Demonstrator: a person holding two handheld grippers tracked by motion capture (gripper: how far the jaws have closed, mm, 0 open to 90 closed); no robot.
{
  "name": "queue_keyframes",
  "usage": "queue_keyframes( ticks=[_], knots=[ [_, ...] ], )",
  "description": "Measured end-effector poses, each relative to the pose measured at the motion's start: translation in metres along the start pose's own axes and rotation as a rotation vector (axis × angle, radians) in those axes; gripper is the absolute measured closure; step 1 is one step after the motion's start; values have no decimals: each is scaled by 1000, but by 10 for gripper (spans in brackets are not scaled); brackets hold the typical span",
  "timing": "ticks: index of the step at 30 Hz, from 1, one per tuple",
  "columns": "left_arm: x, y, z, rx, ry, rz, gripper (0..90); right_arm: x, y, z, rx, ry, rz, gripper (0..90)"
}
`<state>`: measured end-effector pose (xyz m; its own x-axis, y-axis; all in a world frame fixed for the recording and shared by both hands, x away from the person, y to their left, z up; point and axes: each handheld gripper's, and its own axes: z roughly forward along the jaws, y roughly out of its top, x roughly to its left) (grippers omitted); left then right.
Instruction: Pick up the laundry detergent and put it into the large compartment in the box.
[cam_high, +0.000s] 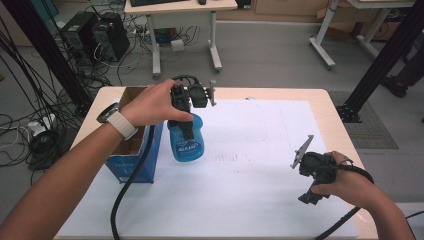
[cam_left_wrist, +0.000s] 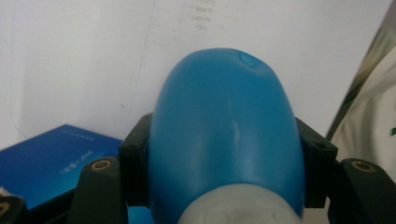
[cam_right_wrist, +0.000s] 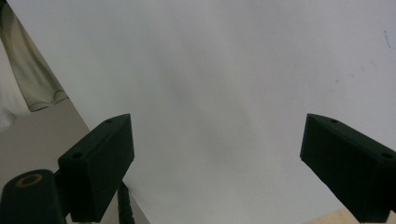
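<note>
A blue plastic bottle (cam_high: 188, 146) with a pale cap end hangs above the white sheet, beside the blue box. My left gripper (cam_high: 186, 131) is shut on it from above. In the left gripper view both black pads (cam_left_wrist: 135, 163) press the bottle's (cam_left_wrist: 224, 126) rounded sides. At the table's right front, my right gripper (cam_high: 309, 196) points down at the sheet. Its jaws stand wide open in the right gripper view, with nothing between them (cam_right_wrist: 215, 163).
An open box (cam_high: 134, 167), blue outside and cardboard-brown inside, stands at the table's left, close to the bottle; its blue face (cam_left_wrist: 51, 163) also lies below the left gripper. A white sheet (cam_high: 250, 195) covers most of the wooden table (cam_high: 340, 125).
</note>
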<state>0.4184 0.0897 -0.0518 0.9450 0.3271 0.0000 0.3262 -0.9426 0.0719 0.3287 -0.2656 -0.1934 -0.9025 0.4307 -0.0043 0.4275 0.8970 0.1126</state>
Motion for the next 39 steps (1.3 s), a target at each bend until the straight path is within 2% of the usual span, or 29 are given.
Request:
queue_keyframes(
  ticks=[3,6,8,10,12,15,20,23,25,29,36,39],
  knots=[
    [-4,-5,-23,-8,-13,-76,377,1,2,-1,-3,-6,-4,91],
    [-3,-12,-45,-20,-28,-172,377,3,3,-3,-10,-10,-20,91],
    [-1,-20,-60,-34,-36,-251,377,4,4,-4,-10,-14,-24,91],
    [-1,-25,-71,-34,-32,-295,377,6,4,-5,-10,-20,-29,92],
    [1,-34,-84,-41,-30,-359,377,7,5,-7,-8,-24,-38,98],
    [6,-48,-99,-52,-23,-426,377,7,5,-9,-8,-26,-43,98],
    [16,-75,-121,-62,-16,-586,377,5,10,-10,3,-18,-54,97],
    [23,-90,-130,-62,-15,-646,378,3,13,-10,8,-12,-65,96],
    [27,-103,-136,-72,-11,-706,378,2,15,-10,12,-4,-64,96],
    [34,-122,-140,-74,-9,-785,378,-1,19,-10,14,-1,-70,94],
    [44,-150,-132,-81,-2,-942,378,-2,23,-12,2,-7,-96,93],
    [49,-158,-125,-88,-7,-982,378,-1,25,-14,-2,-10,-92,92]
  ],
)
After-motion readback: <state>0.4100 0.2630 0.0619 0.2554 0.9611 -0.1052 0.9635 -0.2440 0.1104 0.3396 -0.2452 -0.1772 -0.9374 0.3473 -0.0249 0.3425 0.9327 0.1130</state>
